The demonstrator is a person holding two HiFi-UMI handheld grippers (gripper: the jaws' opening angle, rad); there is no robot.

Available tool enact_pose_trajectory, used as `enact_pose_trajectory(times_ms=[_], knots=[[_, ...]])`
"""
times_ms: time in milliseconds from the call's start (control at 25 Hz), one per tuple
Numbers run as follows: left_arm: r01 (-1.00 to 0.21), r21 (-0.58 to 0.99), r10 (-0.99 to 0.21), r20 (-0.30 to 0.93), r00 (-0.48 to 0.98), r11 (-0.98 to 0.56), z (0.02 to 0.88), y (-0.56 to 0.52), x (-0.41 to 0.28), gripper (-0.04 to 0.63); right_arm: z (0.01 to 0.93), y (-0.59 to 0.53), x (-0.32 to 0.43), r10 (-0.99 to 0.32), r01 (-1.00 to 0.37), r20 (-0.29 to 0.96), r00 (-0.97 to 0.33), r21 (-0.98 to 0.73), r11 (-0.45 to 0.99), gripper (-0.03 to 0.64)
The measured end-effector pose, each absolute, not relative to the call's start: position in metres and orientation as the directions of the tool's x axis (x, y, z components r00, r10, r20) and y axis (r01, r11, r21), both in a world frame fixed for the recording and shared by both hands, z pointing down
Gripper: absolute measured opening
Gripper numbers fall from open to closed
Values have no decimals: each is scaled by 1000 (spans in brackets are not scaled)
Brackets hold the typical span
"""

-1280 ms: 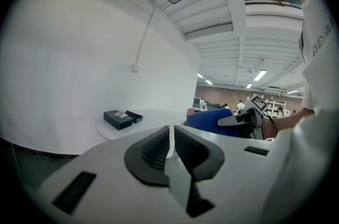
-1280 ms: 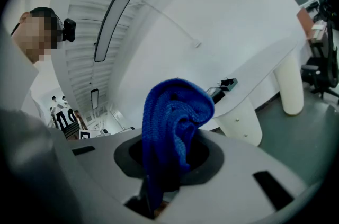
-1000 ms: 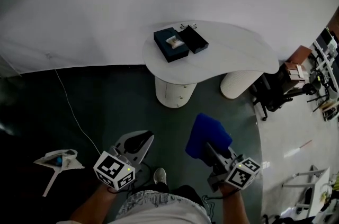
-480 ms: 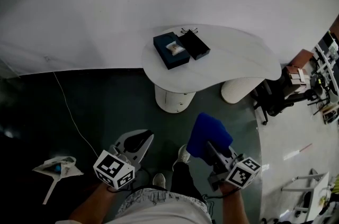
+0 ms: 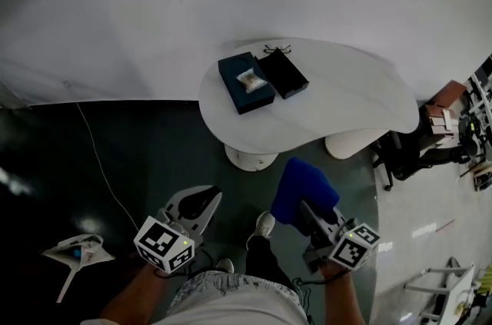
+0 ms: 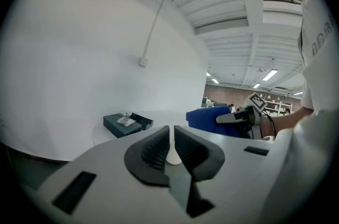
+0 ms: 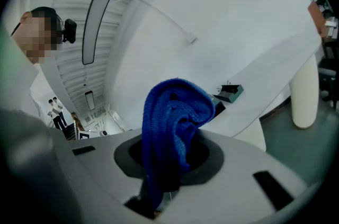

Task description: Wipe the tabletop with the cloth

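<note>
The cloth (image 5: 302, 184), blue and bunched, is not on the surface (image 5: 350, 97). It is pinched in the right tool (image 5: 307, 211), held over the dark floor (image 5: 154, 147) just short of the surface's near edge. In the right gripper view the cloth (image 7: 174, 112) rises out of the right tool (image 7: 168, 164) in a folded hump. It covers the jaw tips entirely, so only the dark rims on either side of it can be seen. The left tool (image 5: 201, 197) is held level with it, well apart from the cloth and short of the surface. In the left gripper view the left tool (image 6: 171, 138) has its jaws drawn together with only a thin slit between them and nothing in it. The surface is white and kidney-shaped. Its round pedestal (image 5: 250, 159) and a second leg (image 5: 350, 143) are mostly hidden under the top. Near the far left edge lies a dark teal box (image 5: 234, 85) with a small pale item (image 5: 250, 80) on it, too small to identify. A black case (image 5: 283, 74) lies touching the box's right side. A thin dark object (image 5: 277, 49) at the case's far end cannot be made out. On the floor at the left lies a crumpled white object (image 5: 73, 251) with a cable (image 5: 100, 162) running near it. A shoe (image 5: 264, 223) shows between the two tools. The person's arms and body are cut off by the lower frame.
</note>
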State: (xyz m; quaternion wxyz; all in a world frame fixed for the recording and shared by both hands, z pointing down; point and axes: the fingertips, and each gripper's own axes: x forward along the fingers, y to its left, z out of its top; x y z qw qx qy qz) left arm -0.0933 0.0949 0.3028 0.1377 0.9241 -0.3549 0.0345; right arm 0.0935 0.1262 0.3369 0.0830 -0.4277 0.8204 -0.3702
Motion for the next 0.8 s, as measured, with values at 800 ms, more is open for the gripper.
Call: enact_pose_trajectory(times_ms=[800], knots=[[-751,231,-712,240,660,-619,313,-54,6,44,361,-35,192,-669,-568,203,-715,-728,385,91]])
